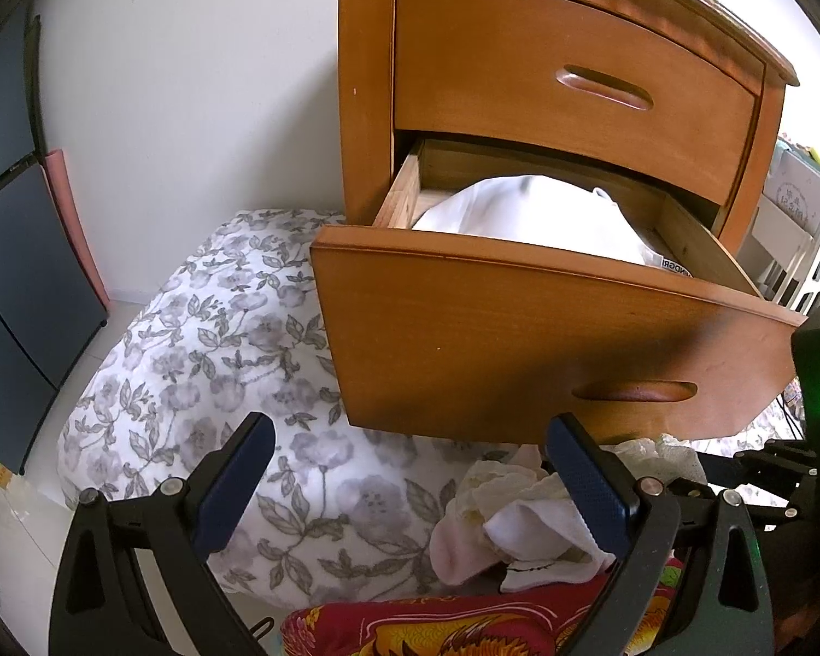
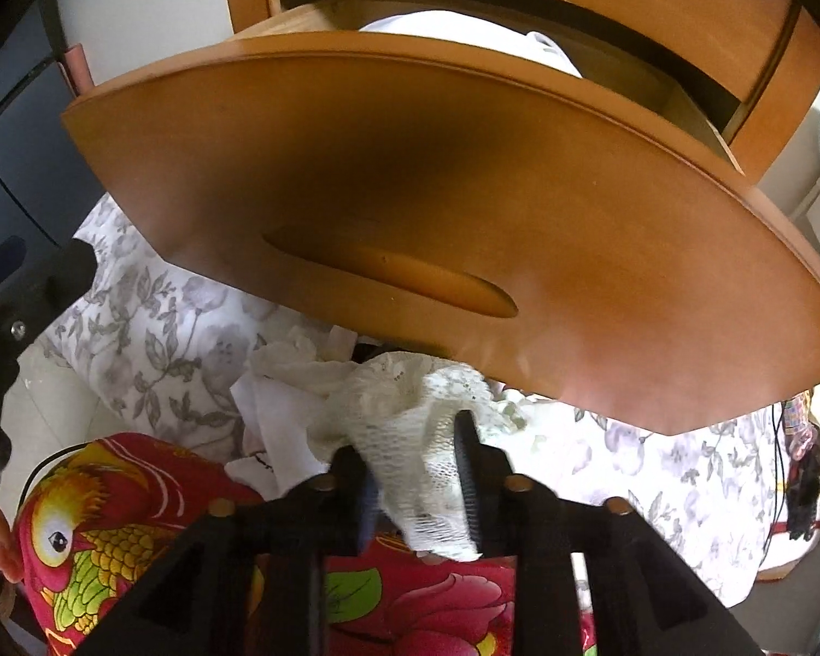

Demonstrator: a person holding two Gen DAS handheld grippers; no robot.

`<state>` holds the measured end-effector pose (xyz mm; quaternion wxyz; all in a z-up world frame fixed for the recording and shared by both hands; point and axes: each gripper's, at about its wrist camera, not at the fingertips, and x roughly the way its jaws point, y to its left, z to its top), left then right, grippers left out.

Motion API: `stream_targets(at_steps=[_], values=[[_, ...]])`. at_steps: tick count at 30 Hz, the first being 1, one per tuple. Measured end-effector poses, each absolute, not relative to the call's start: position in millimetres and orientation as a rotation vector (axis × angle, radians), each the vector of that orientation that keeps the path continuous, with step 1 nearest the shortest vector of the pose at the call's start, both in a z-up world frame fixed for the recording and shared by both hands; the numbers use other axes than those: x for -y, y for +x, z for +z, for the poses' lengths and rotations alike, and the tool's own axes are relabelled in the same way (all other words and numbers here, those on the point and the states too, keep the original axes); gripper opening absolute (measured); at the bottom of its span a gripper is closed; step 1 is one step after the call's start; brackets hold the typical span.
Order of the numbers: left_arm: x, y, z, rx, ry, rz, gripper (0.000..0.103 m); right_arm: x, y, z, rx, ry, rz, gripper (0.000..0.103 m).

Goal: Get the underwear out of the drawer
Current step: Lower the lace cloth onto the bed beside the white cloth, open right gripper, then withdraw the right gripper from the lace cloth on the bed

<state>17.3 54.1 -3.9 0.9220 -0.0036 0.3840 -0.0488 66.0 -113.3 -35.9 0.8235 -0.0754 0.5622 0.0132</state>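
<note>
Underwear (image 2: 410,437): cream lace, mesh-like, crumpled; lying between the right gripper (image 2: 415,470) fingers, atop a heap of white garments (image 1: 525,519).
Right gripper: jaws slightly parted, lace loose between.
Left gripper (image 1: 410,486): jaws wide apart, empty.
Drawer (image 1: 519,339): pulled out above both tools, white cloth (image 1: 525,213) inside.
Surface: grey floral bedding (image 1: 235,350), red cloth with a gold fish print (image 2: 98,541) nearest.
Writing: label fragment in drawer, unreadable.

Orange-brown wooden drawer (image 1: 519,339), cream lace underwear (image 2: 410,437), grey-floral white quilt (image 1: 218,355), red fish-print cloth (image 2: 109,536).
</note>
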Motion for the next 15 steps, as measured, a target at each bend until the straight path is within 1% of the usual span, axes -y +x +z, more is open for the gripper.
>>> stream_targets(at_steps=[2,4,5,6,7,13,15], values=[[-54.3,18.1,-3.9,-0.791,-0.009,-0.102,0.1,113.8,64.9,-34.5,-1.196,-0.155,0.029,0.03],[-54.5,18.4,-3.8,-0.791,-0.009,-0.102,0.1,116.0,63.0,-31.9,-1.194,-0.142,0.033,0.034],[-54.4,18.7,-3.9,-0.792,-0.01,-0.102,0.1,117.4,61.9,-30.5,-1.193,-0.135,0.034,0.044],[-54.3,18.7,-4.2,-0.793,-0.011,-0.102,0.1,119.6,60.7,-28.5,-1.189,-0.127,0.033,0.056],[-54.2,18.9,-4.3,-0.794,-0.01,-0.102,0.1,122.2,59.3,-26.2,-1.182,-0.115,0.031,0.059],[-54.1,19.4,-4.3,-0.795,-0.01,-0.102,0.1,139.1,55.9,-14.6,-1.154,-0.049,0.0,0.061],[-54.0,19.2,-4.5,-0.795,-0.01,-0.102,0.1,145.4,53.8,-9.0,-1.131,-0.03,-0.018,0.065]])
